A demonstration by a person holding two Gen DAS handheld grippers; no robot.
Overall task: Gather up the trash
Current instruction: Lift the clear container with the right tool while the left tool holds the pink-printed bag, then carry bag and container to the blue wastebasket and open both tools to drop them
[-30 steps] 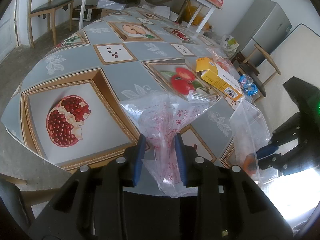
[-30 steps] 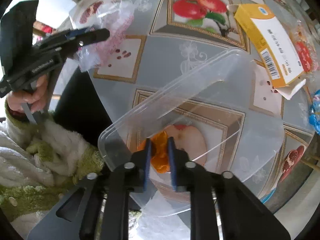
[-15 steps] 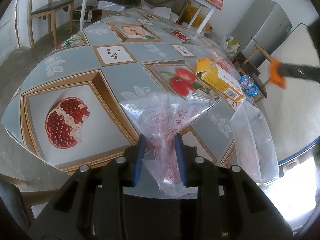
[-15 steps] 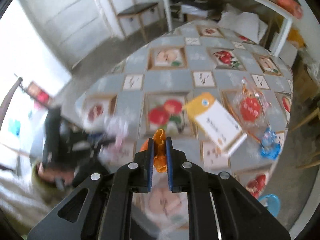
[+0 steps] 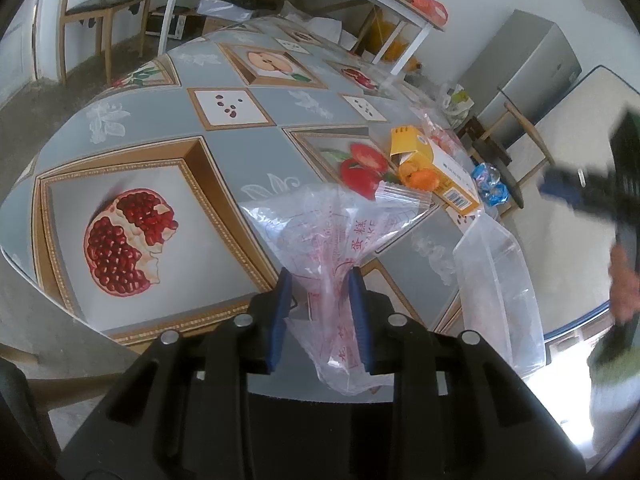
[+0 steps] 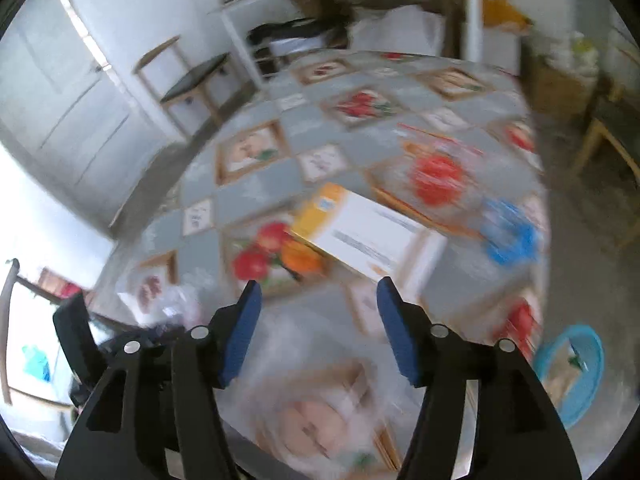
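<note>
My left gripper (image 5: 319,280) is shut on a clear plastic bag with red print (image 5: 332,232), held at the near edge of the table. An orange peel (image 5: 420,176) lies on the table beside a yellow and white carton (image 5: 436,164); both also show, blurred, in the right wrist view, the peel (image 6: 300,258) and the carton (image 6: 360,232). My right gripper (image 6: 318,300) is open and empty, above the table; it appears blurred at the right of the left wrist view (image 5: 580,196). A clear plastic container (image 5: 496,280) stands at the table's right edge.
A red snack packet (image 6: 436,176) and a blue wrapper (image 6: 508,232) lie beyond the carton. The table has a fruit-print cloth (image 5: 160,184). A blue basin (image 6: 572,372) sits on the floor at right. Chairs and a white table stand behind.
My right gripper lifted the orange peel out of the clear container, carried it over the table and opened; the peel now lies beside the carton. My left gripper kept hold of the bag.
</note>
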